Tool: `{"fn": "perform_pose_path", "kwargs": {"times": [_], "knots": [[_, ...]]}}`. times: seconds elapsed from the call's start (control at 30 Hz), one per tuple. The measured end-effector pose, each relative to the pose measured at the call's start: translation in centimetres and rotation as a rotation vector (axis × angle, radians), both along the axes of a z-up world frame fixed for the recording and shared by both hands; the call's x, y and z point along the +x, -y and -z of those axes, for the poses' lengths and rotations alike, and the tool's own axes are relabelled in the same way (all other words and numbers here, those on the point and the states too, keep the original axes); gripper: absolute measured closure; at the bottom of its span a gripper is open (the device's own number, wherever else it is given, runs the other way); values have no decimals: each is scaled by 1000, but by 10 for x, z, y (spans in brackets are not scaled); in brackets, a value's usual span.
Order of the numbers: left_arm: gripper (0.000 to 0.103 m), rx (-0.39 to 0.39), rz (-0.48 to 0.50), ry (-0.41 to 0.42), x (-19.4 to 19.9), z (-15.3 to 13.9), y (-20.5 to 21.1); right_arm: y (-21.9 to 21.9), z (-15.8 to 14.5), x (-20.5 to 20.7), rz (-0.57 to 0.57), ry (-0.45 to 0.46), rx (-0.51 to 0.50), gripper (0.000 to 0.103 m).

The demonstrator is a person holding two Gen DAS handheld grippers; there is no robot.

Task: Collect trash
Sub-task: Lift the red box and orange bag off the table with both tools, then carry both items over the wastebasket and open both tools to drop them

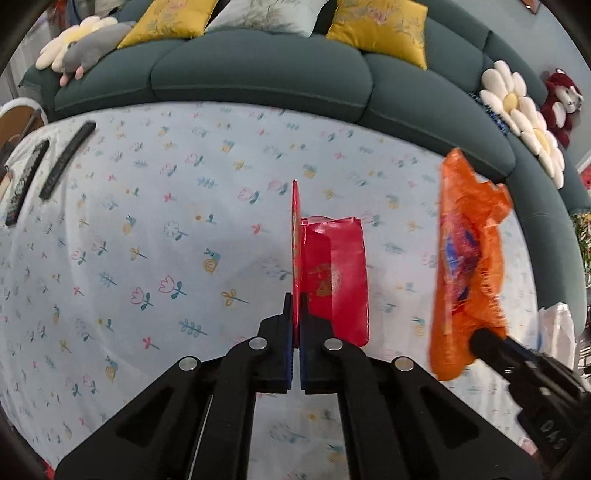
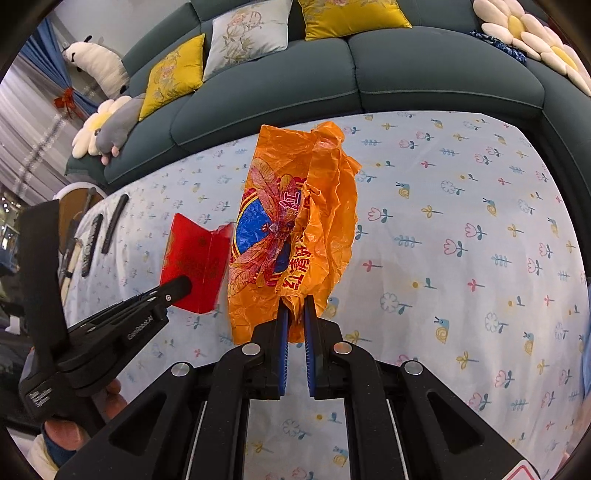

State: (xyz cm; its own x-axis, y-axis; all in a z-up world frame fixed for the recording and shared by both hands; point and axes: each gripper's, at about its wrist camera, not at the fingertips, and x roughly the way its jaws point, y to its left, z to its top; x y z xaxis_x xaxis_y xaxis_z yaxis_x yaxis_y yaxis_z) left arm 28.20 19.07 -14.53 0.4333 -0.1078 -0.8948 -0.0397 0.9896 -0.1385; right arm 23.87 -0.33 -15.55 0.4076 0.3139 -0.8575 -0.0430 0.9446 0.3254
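Two remotes [image 1: 44, 173], sofa [image 1: 258, 74], flower cushion [image 1: 524, 114]

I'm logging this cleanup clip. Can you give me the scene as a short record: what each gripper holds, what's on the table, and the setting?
left gripper: shut on red packet
right gripper: shut on orange bag
both items: lifted above the table
tablecloth: pale blue, flower print
also on table: two dark remotes at the far left edge
behind table: teal sofa with yellow cushions
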Motion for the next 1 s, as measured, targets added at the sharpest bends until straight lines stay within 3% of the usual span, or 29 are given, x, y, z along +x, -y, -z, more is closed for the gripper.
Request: {"fn": "perform_pose_path", "kwargs": {"times": [0.5,1.0], "knots": [[102,-92,88,143,-51,-107,90,65,-89,-48,74,157,29,95],[102,-127,237,213,-113,-161,203,176,-157,-117,217,308,26,95]]}}
